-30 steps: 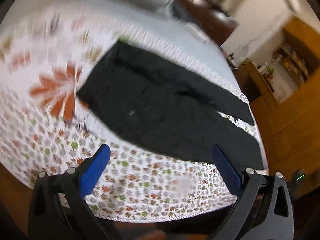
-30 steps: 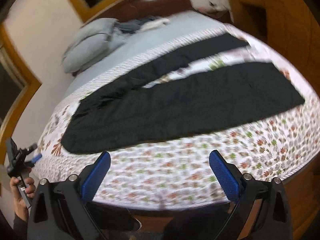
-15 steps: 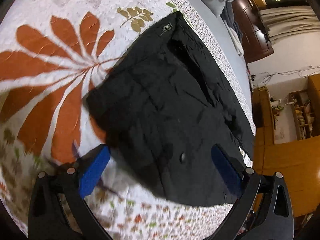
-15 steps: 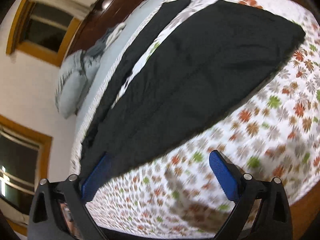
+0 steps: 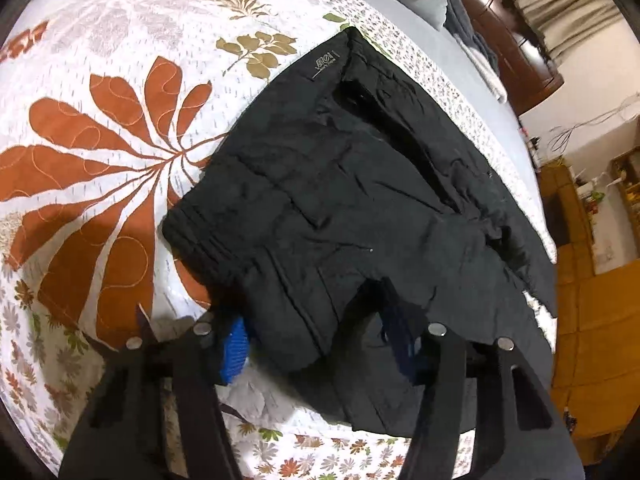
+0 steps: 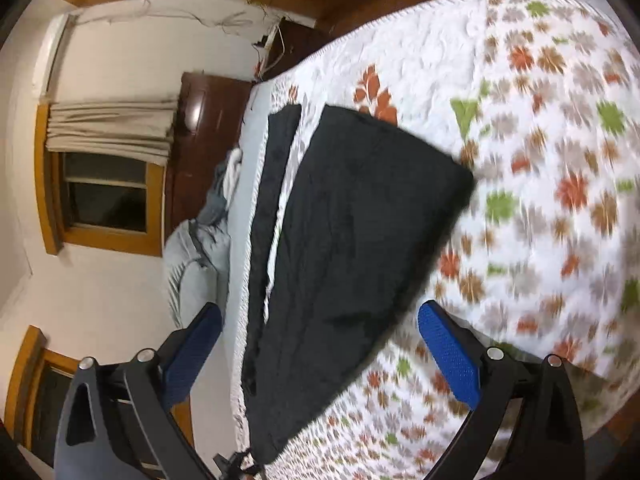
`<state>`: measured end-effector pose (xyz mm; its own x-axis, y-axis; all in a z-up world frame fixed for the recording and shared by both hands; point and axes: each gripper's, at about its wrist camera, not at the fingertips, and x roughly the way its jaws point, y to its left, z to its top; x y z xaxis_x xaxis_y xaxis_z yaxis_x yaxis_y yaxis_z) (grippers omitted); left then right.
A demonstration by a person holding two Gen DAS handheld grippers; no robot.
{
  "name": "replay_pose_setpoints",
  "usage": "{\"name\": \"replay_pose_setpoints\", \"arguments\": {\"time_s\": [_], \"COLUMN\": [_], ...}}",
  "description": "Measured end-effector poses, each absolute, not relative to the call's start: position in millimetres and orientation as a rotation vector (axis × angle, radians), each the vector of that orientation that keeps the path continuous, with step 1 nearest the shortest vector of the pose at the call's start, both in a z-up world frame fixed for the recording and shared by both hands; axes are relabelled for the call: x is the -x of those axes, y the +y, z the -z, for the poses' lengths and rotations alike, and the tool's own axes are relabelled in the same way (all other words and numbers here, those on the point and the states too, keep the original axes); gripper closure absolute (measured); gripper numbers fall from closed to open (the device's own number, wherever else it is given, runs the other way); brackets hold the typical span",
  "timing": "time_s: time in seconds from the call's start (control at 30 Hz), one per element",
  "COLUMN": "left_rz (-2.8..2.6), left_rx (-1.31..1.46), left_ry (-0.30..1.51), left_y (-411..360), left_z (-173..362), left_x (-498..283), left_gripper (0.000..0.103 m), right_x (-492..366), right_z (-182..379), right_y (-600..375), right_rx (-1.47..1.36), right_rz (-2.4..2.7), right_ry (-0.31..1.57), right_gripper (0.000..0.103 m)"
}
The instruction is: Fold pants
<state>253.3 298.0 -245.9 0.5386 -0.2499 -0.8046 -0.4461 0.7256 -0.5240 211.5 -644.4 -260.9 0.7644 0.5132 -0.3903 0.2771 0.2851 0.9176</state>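
Note:
Black pants (image 5: 360,208) lie spread on a floral bedspread (image 5: 100,128), waistband toward the left. My left gripper (image 5: 320,340) is open with its blue fingers (image 5: 234,350) on either side of the near waist corner, the cloth bunched between them. In the right wrist view the two pant legs (image 6: 352,240) lie side by side, hems toward the upper right. My right gripper (image 6: 320,340) is open above the near leg, its blue fingers (image 6: 450,350) apart and holding nothing.
Grey pillows (image 6: 196,256) and a dark wooden headboard (image 6: 200,136) stand at the head of the bed. A window with a blind (image 6: 104,168) is on the wall. Wooden cabinets (image 5: 592,320) stand past the bed's foot.
Both grippers have moved down close to the pants. The left one has come onto the waist corner with cloth between its fingers. The right one has swung over the near leg.

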Motion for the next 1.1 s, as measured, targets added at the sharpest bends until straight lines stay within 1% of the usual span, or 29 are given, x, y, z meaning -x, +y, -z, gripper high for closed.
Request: {"name": "replay_pose_setpoints", "arguments": {"time_s": [0.03, 0.07, 0.1, 0.17, 0.2, 0.23, 0.27, 0.3, 0.33, 0.37, 0.4, 0.47, 0.53, 0.73, 0.9, 1.0, 1.03, 1.07, 1.1], "left_rz": [-0.115, -0.083, -0.065, -0.097, -0.13, -0.175, -0.226, -0.226, -0.214, -0.196, -0.174, -0.163, -0.159, -0.18, -0.213, -0.231, -0.228, -0.228, -0.226], "left_rx": [0.803, 0.829, 0.84, 0.802, 0.775, 0.752, 0.736, 0.754, 0.789, 0.821, 0.85, 0.864, 0.892, 0.933, 0.957, 0.98, 0.979, 0.977, 0.977], "left_ry": [1.015, 0.994, 0.975, 0.99, 0.995, 1.005, 1.026, 1.028, 1.032, 1.037, 1.047, 1.054, 1.061, 1.07, 1.1, 1.104, 1.101, 1.097, 1.087], "left_y": [299, 300, 298, 292, 288, 285, 286, 289, 295, 300, 306, 310, 316, 337, 361, 369, 369, 370, 370], "left_z": [246, 248, 247, 246, 244, 242, 241, 240, 240, 240, 239, 235, 228, 211, 224, 241, 244, 244, 244], "left_x": [-253, -252, -254, -257, -259, -258, -257, -255, -252, -250, -246, -242, -238, -216, -174, -162, -163, -164, -165], "left_gripper": [0.033, 0.017, 0.015, 0.016, 0.019, 0.035, 0.054, 0.062, 0.076, 0.085, 0.088, 0.093, 0.094, 0.095, 0.095, 0.091, 0.088, 0.085, 0.083], "right_x": [-215, -219, -226, -232, -235, -233, -233, -228, -228, -228, -227, -224, -213, -186, -170, -169, -170, -175, -179], "right_z": [263, 265, 263, 263, 260, 256, 252, 252, 254, 252, 249, 244, 236, 212, 228, 250, 255, 259, 262], "right_y": [-645, -644, -642, -644, -642, -638, -636, -636, -637, -636, -633, -628, -620, -597, -571, -564, -563, -561, -559], "right_rx": [-1.308, -1.308, -1.298, -1.267, -1.252, -1.239, -1.212, -1.207, -1.216, -1.205, -1.193, -1.174, -1.161, -1.108, -1.072, -1.058, -1.049, -1.024, -1.0], "right_rz": [-0.174, -0.168, -0.161, -0.142, -0.138, -0.139, -0.17, -0.191, -0.188, -0.177, -0.178, -0.17, -0.168, -0.229, -0.244, -0.206, -0.19, -0.179, -0.175], "right_ry": [0.736, 0.732, 0.734, 0.748, 0.748, 0.745, 0.731, 0.737, 0.747, 0.758, 0.761, 0.765, 0.764, 0.767, 0.857, 0.926, 0.942, 0.961, 0.984], "right_gripper": [0.003, 0.003, 0.003, 0.003, 0.003, 0.003, 0.035, 0.073, 0.08, 0.092, 0.095, 0.097, 0.097, 0.098, 0.098, 0.098, 0.098, 0.096, 0.094]}}
